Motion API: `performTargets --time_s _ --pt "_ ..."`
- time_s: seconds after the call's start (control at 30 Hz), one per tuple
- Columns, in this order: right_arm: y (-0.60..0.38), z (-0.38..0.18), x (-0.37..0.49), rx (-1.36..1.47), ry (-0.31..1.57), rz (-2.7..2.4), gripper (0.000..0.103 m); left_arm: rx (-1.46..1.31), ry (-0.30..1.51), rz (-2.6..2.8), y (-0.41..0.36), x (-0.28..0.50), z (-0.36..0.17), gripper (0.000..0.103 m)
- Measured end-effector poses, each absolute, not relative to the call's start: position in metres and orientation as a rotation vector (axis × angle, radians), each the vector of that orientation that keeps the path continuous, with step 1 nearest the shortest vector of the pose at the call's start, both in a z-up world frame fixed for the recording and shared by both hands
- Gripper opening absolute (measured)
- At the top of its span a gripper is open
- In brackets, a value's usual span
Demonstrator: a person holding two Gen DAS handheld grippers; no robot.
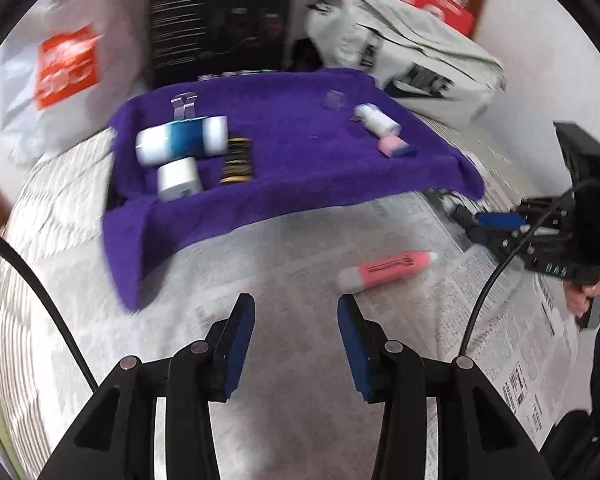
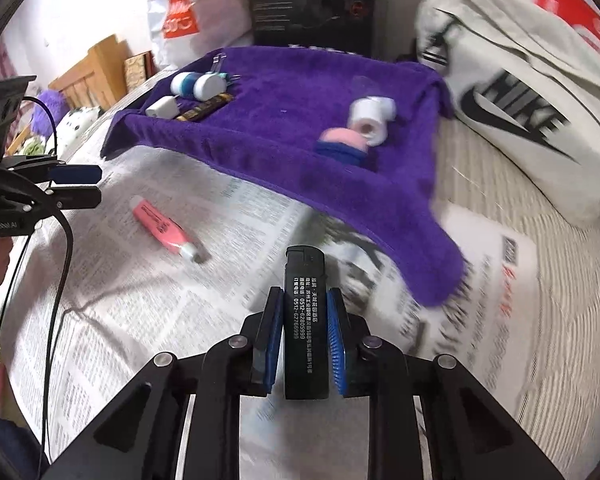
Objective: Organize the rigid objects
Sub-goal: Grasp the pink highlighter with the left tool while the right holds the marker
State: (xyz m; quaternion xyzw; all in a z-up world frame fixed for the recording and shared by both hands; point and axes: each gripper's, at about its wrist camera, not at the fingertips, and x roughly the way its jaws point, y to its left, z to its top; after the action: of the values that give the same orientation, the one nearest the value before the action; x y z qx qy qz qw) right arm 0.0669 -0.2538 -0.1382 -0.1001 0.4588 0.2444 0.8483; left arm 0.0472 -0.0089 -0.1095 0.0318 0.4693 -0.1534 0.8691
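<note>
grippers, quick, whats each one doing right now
left gripper: open, nothing between its fingers.
right gripper: shut on the black lighter.

Newspaper [image 1: 300, 248] covers the bed. A white bag [image 1: 412, 56] with black letters lies far right. A white plastic bag [image 1: 64, 76] with an orange square stands far left. Between them is a tall black box [image 1: 220, 16]. A wooden frame [image 2: 96, 68] shows far left.
</note>
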Motion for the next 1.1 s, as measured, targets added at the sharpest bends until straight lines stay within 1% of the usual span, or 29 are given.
performTargets --time_s 0.27,0.6,0.63,0.67,0.7,0.73,0.77,1.0,1.1 --pt "-0.294 -0.137 0.050 -0.121 0.978 0.453 0.022 0.241 1.000 -0.447 -0.049 0.060 -0.124 0.041" --pt "-0.295 -0.143 0.051 -0.100 0.988 0.468 0.022 0.352 0.995 -0.562 -0.075 0.076 -0.125 0.043" --pt "-0.295 -0.142 0.051 -0.094 0.989 0.470 0.022 0.351 0.994 -0.579 -0.077 0.076 -0.125 0.041" --pt "-0.296 -0.143 0.051 -0.090 0.989 0.472 0.022 0.353 0.990 -0.589 -0.079 0.076 -0.125 0.037" --pt "-0.296 -0.143 0.052 -0.087 0.990 0.473 0.022 0.350 0.985 -0.600 -0.081 0.075 -0.125 0.027" --pt "-0.295 -0.143 0.052 -0.085 0.990 0.473 0.022 0.342 0.985 -0.604 -0.081 0.074 -0.124 0.019" --pt "-0.295 -0.143 0.052 -0.082 0.990 0.472 0.022 0.332 0.980 -0.596 -0.081 0.072 -0.124 0.017" --pt "-0.286 -0.143 0.053 -0.093 0.984 0.464 0.022 0.230 0.979 -0.519 -0.060 0.054 -0.125 0.016" --pt "-0.282 -0.144 0.053 -0.112 0.979 0.454 0.022 0.252 0.983 -0.497 -0.064 0.054 -0.126 0.017"
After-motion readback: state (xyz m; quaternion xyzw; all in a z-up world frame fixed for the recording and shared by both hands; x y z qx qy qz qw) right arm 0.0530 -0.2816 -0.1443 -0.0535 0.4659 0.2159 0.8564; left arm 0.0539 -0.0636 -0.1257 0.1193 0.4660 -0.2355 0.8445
